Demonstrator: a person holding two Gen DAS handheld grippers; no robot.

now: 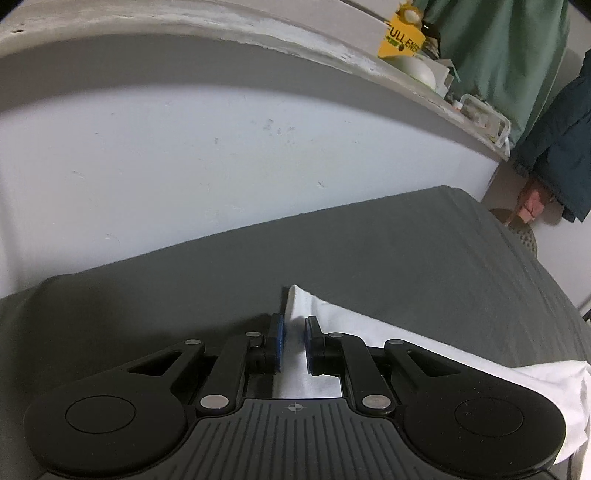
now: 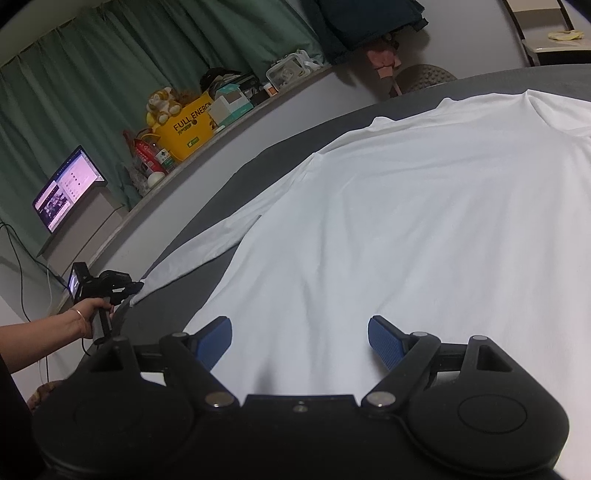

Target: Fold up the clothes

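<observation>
A white long-sleeved shirt lies spread flat on the grey bed. Its left sleeve stretches out toward the bed's left edge. My left gripper has its blue pads close together around the sleeve's cuff end; it also shows in the right wrist view at the sleeve tip, held by a hand. My right gripper is open, its blue pads wide apart just above the shirt's near hem.
A white wall and a ledge run behind the bed. On the ledge stand a yellow box, a plush toy, bottles and a tablet. Green curtains hang behind. A dark jacket hangs at right.
</observation>
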